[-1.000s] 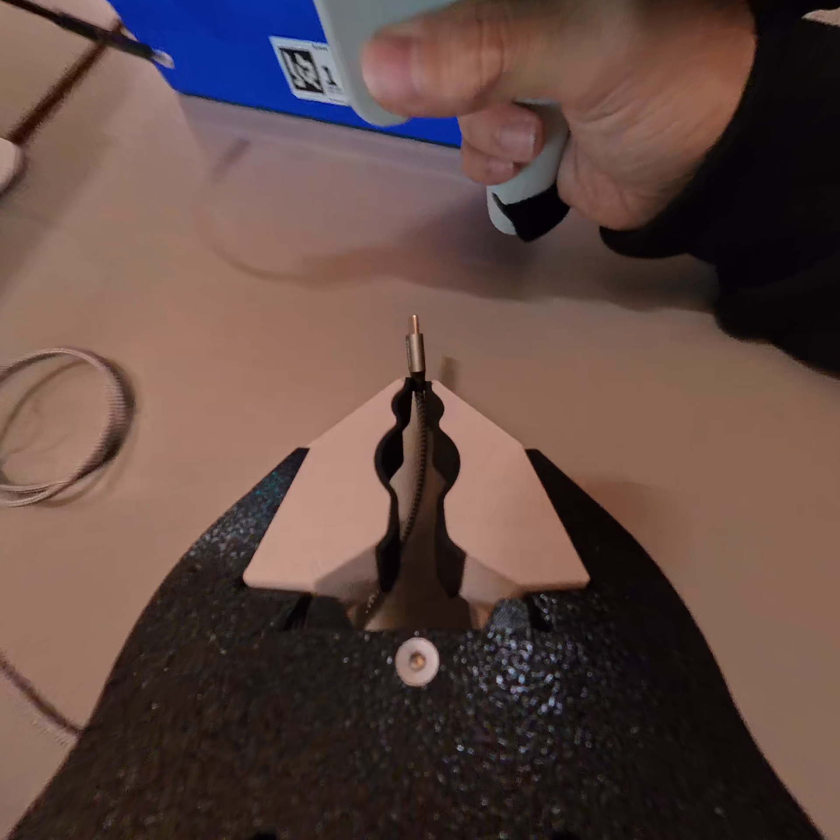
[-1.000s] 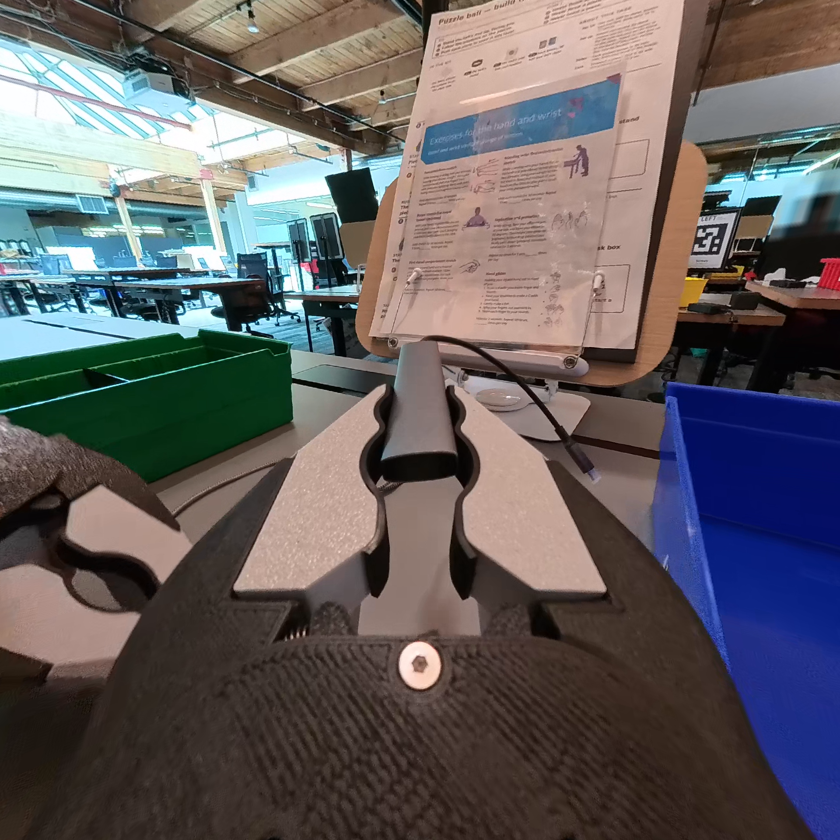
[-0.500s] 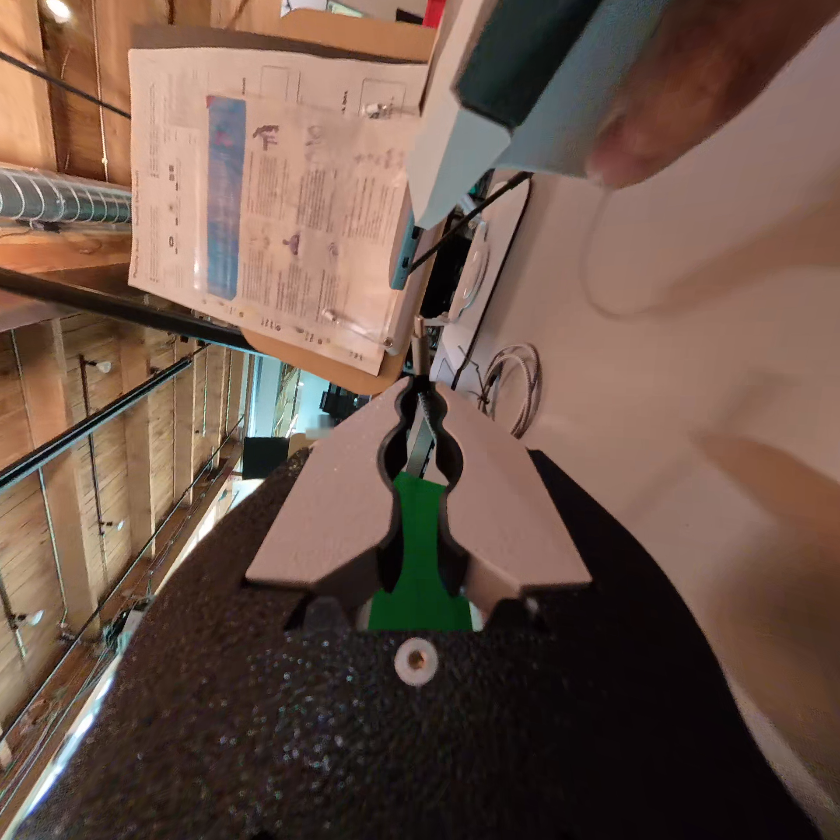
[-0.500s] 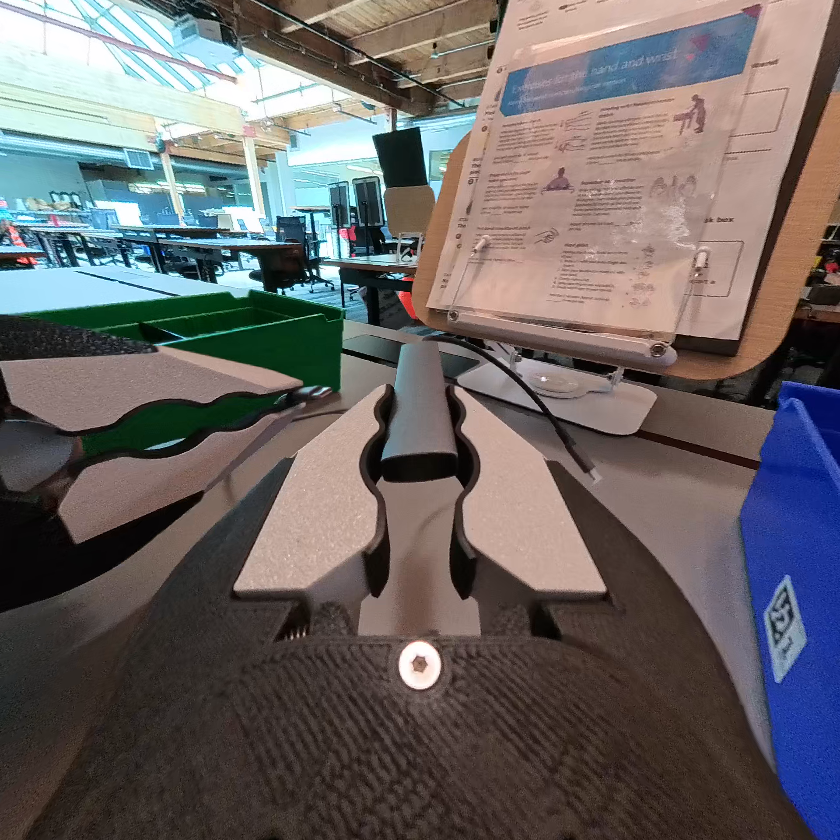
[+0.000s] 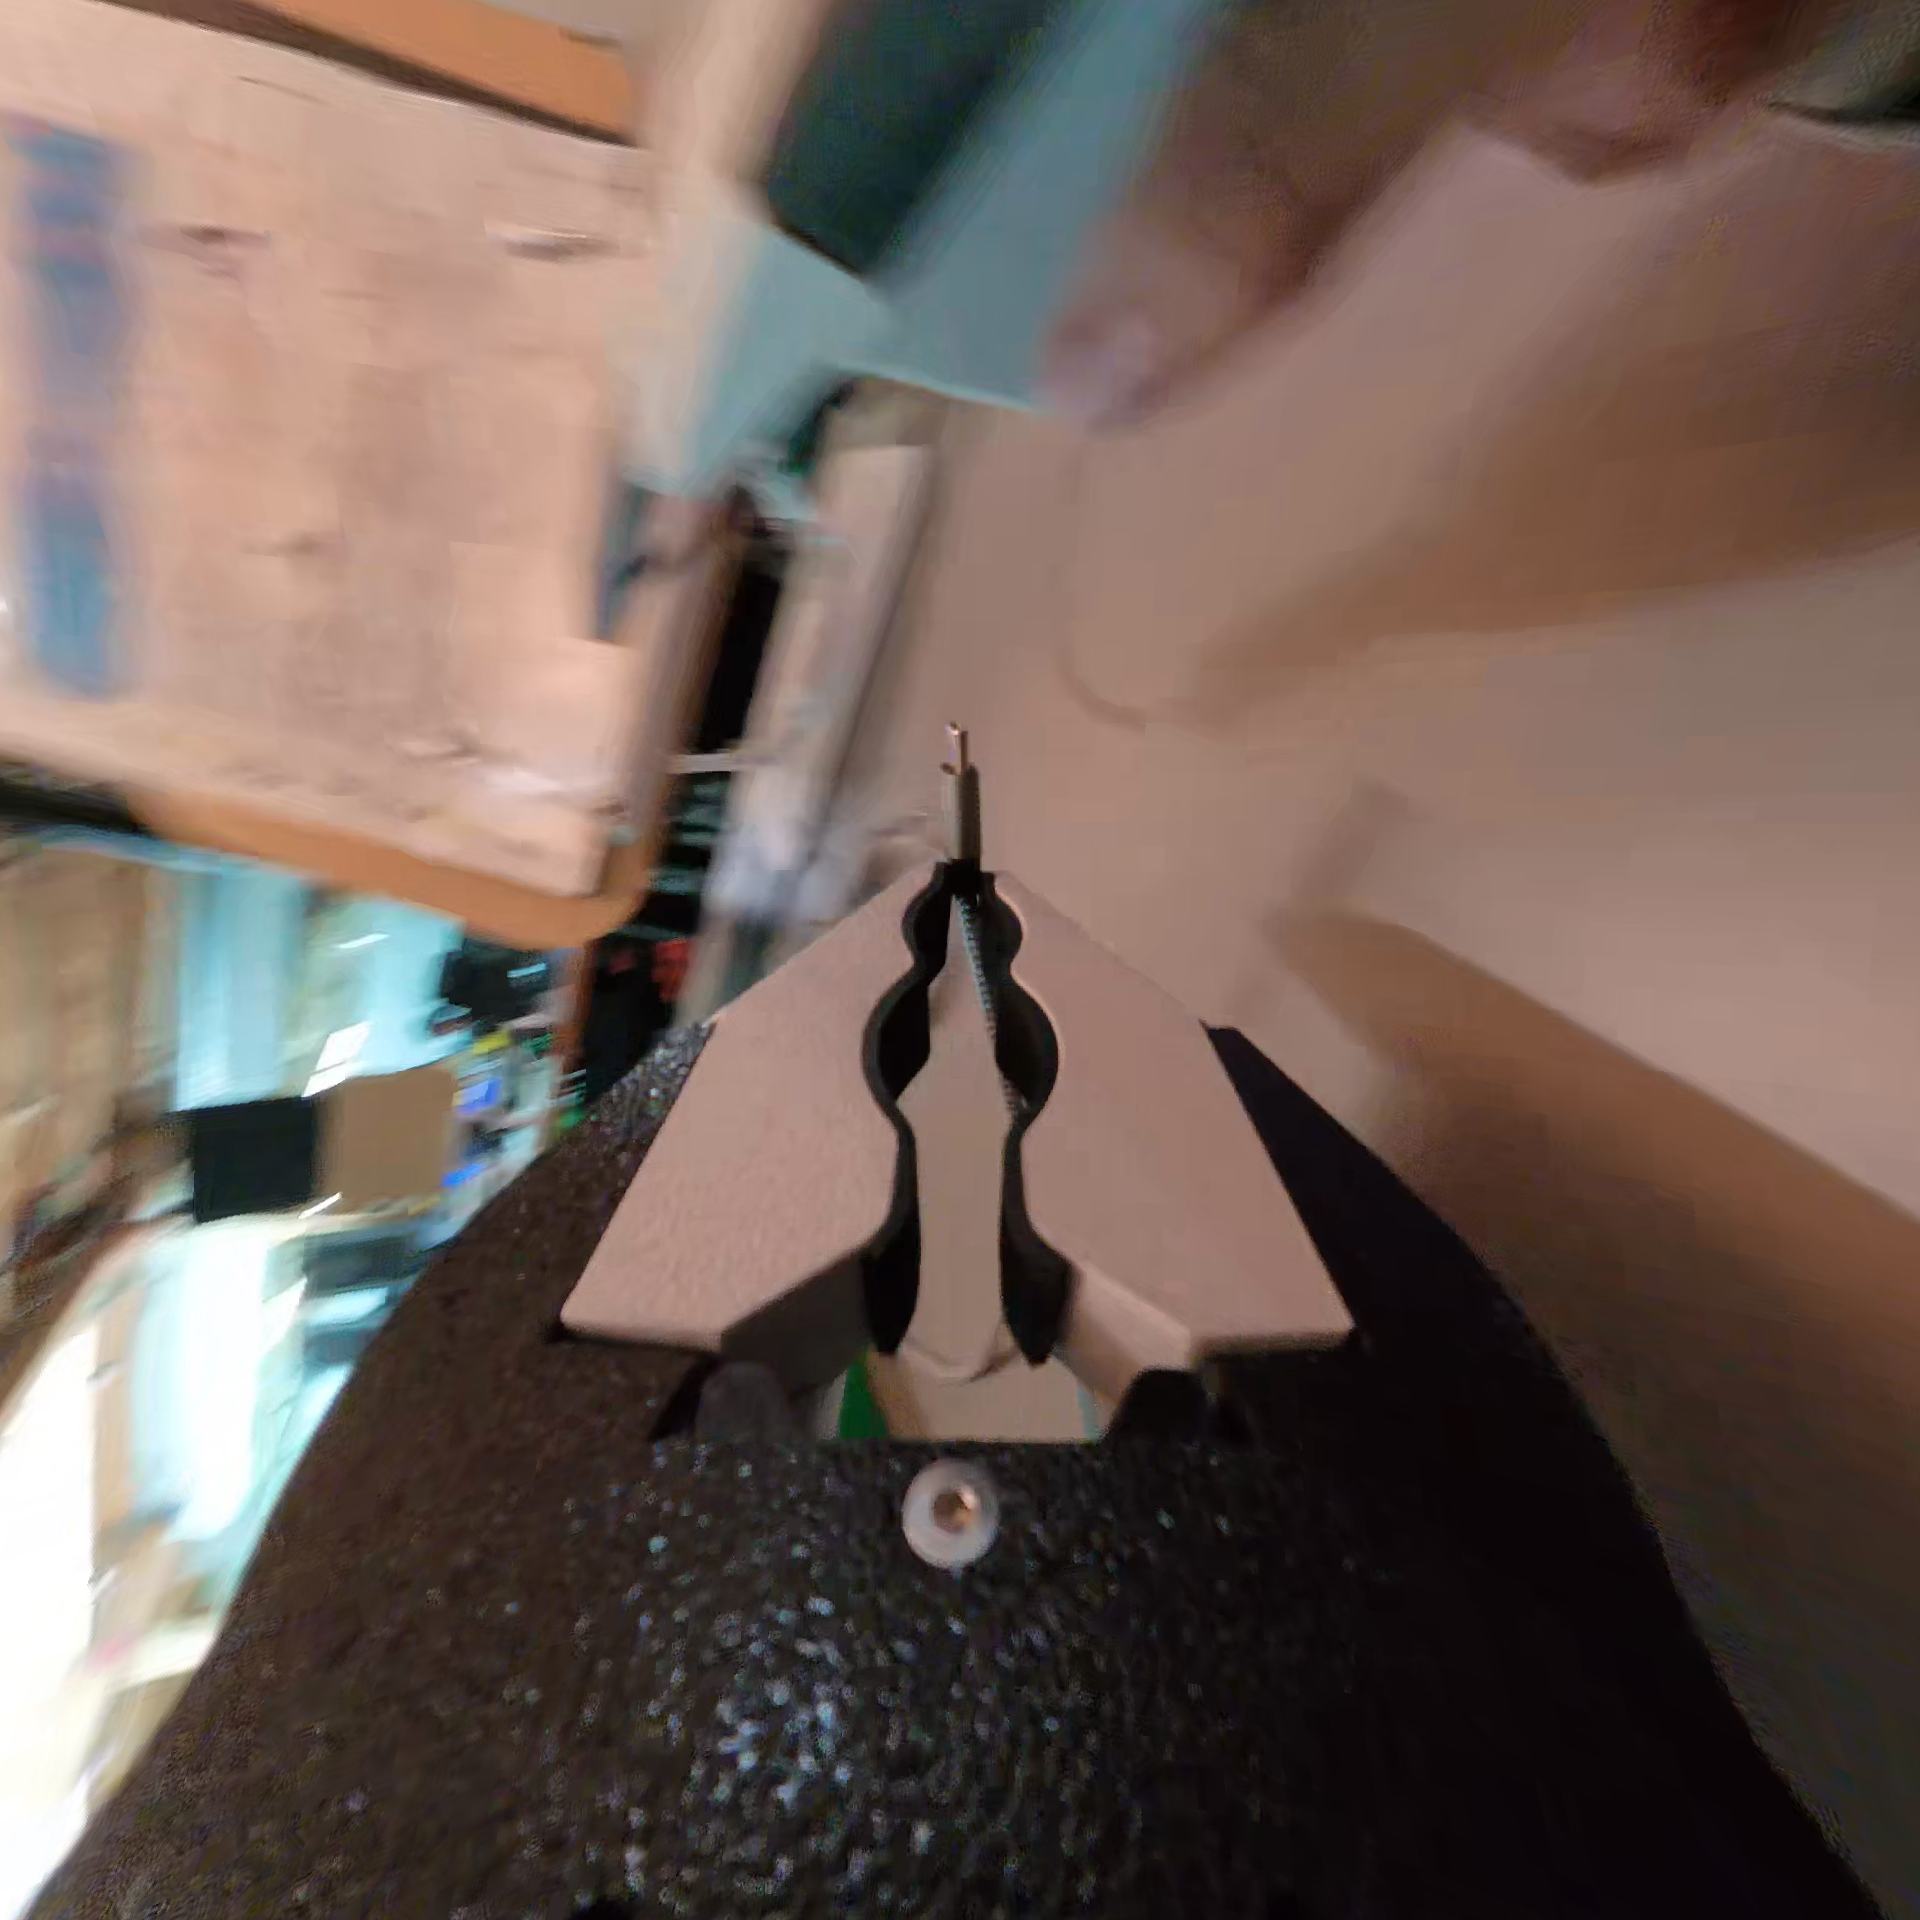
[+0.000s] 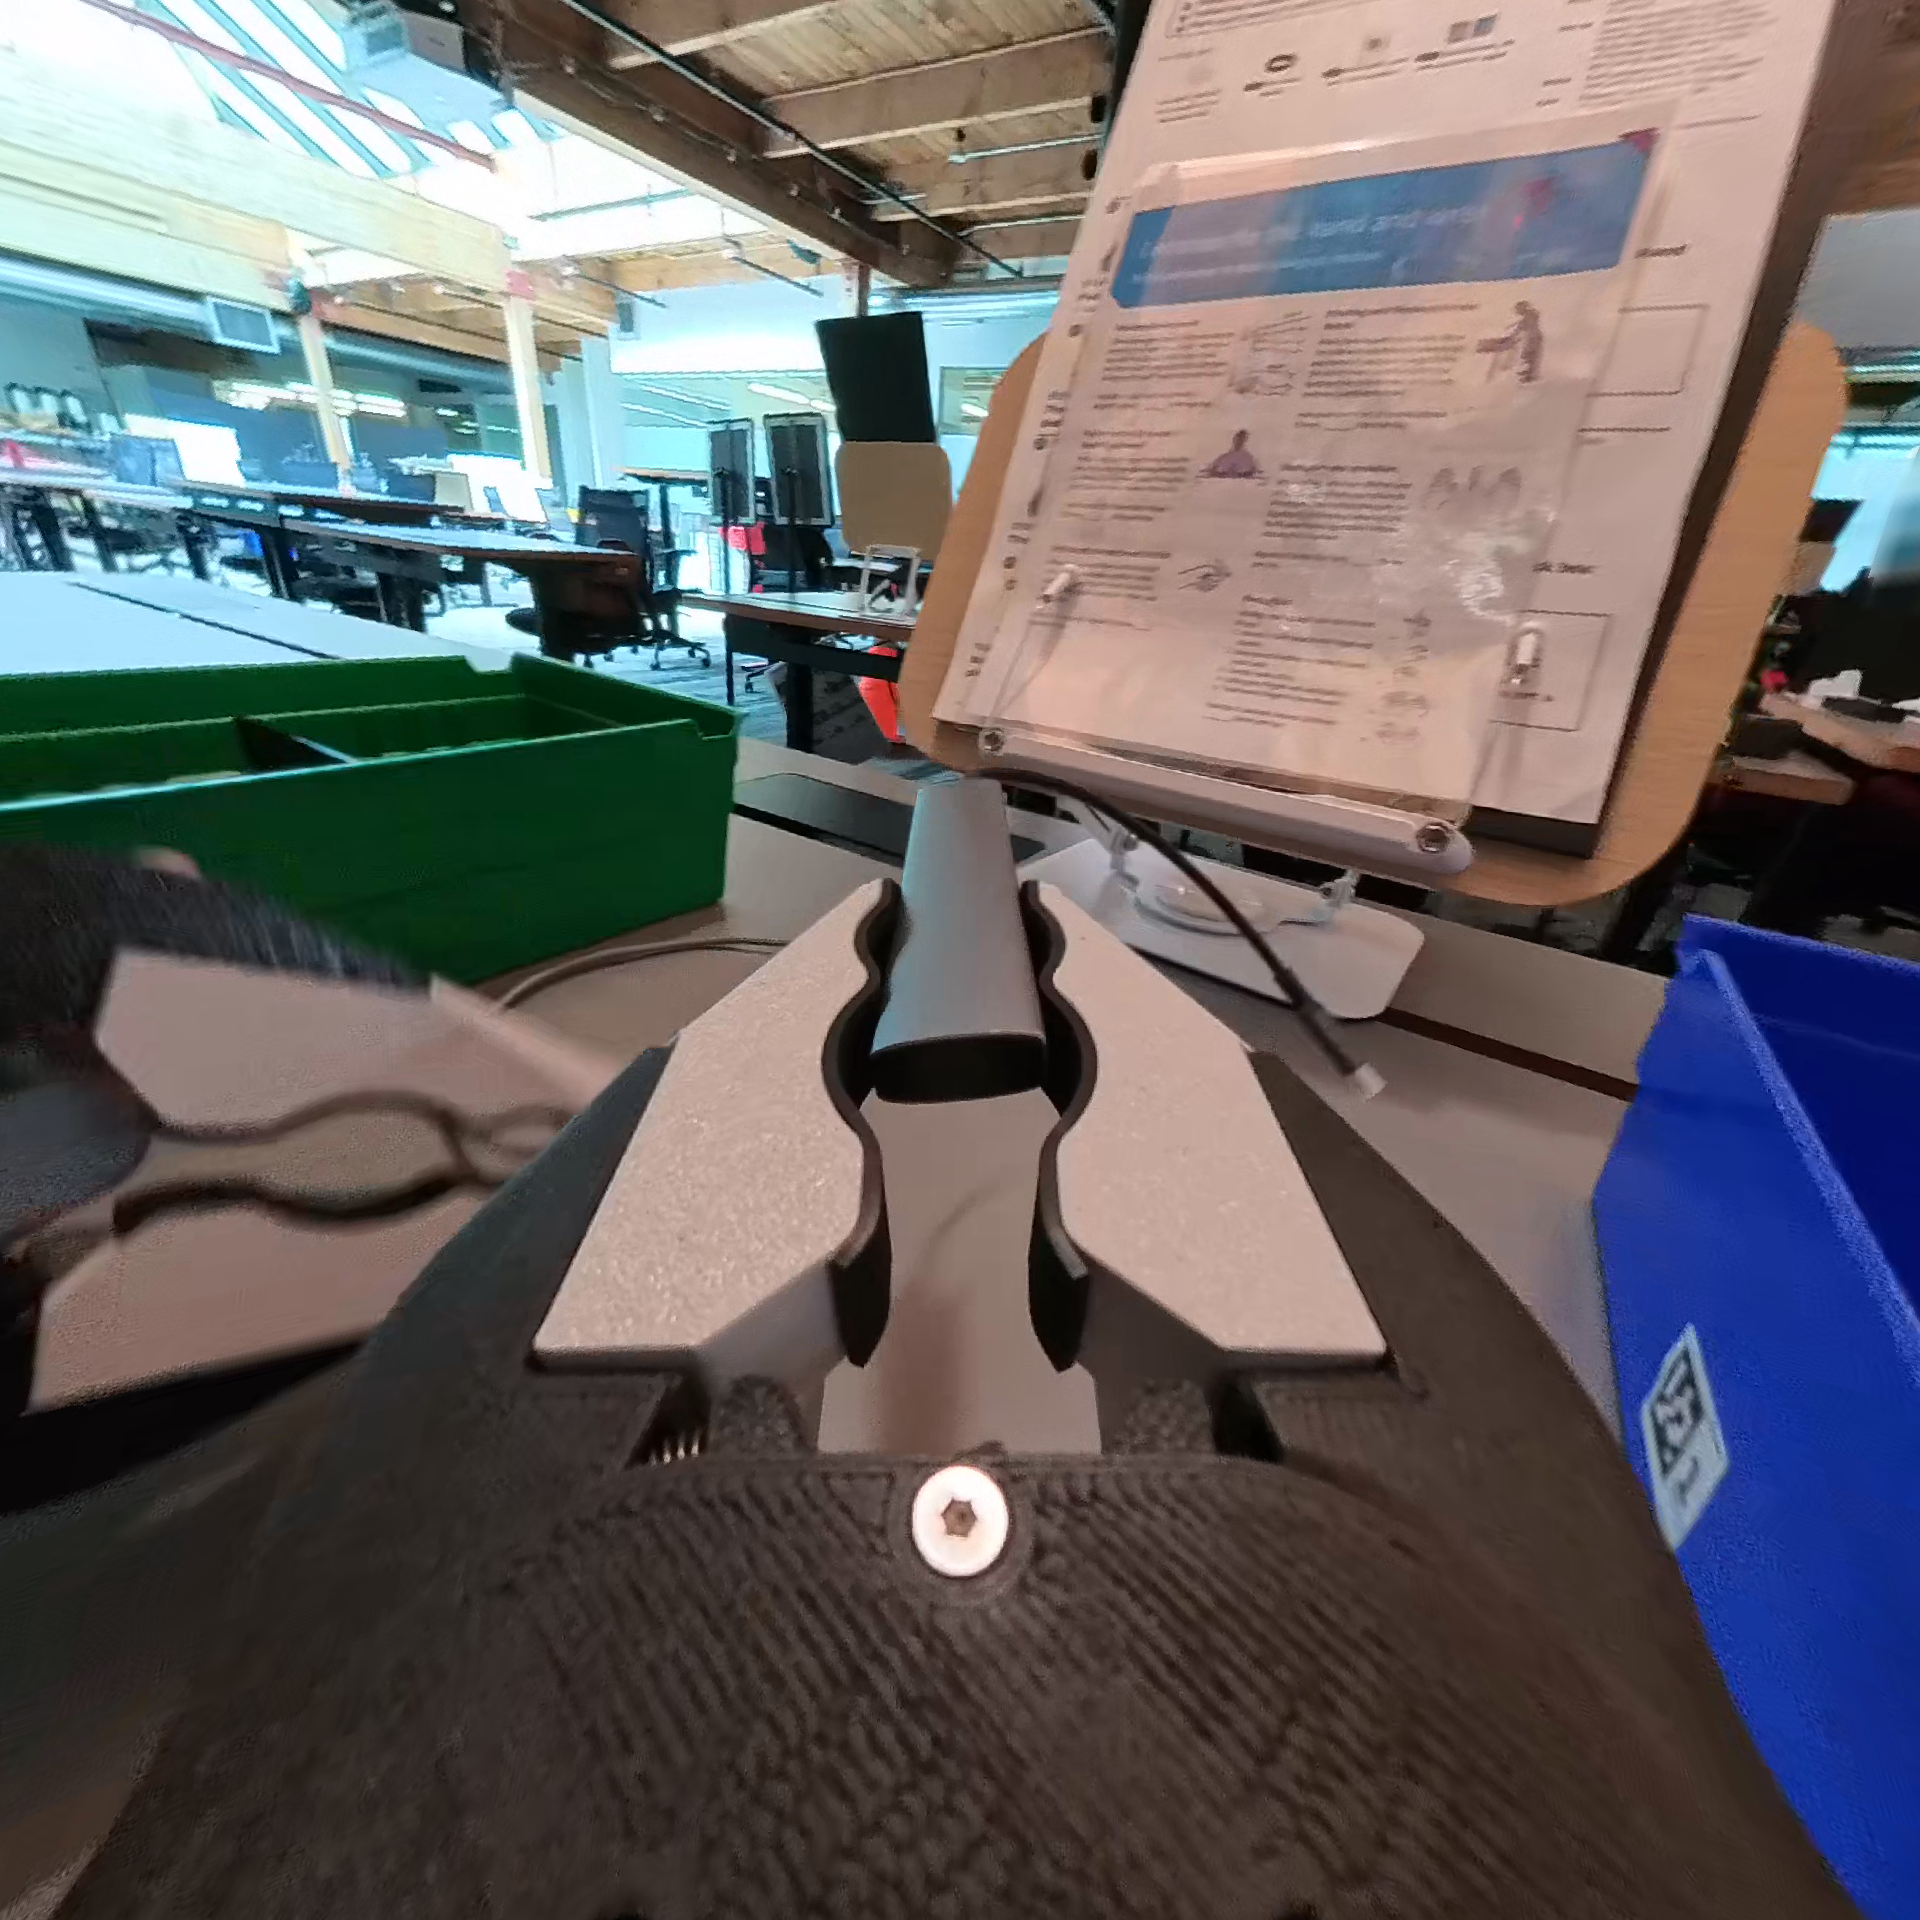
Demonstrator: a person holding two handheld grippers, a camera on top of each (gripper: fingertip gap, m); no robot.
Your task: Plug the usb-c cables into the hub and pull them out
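Observation:
My right gripper (image 6: 961, 894) is shut on the dark grey hub (image 6: 958, 951), which stands between the fingers and points away. The hub's own thin black cable (image 6: 1226, 930) hangs off to the right, with its plug (image 6: 1363, 1083) in the air. My left gripper (image 5: 966, 883) is shut on a braided usb-c cable (image 5: 985, 997). Its metal plug (image 5: 961, 795) sticks out past the fingertips. The left wrist view is rolled sideways and blurred. The left gripper also shows, blurred, at the left of the right wrist view (image 6: 488, 1132), close beside the right gripper's fingers.
A green divided bin (image 6: 395, 790) stands at the left, a blue bin (image 6: 1787, 1247) at the right. A document stand with printed sheets (image 6: 1351, 468) stands behind the hub on the grey table (image 6: 1486, 1122). A hand holding the right gripper's handle (image 5: 1195, 260) fills the left wrist view's top.
My left gripper has rolled on its side and swung towards the right gripper, its plug now close to the hub's left side. The right gripper has shifted a little with the hub.

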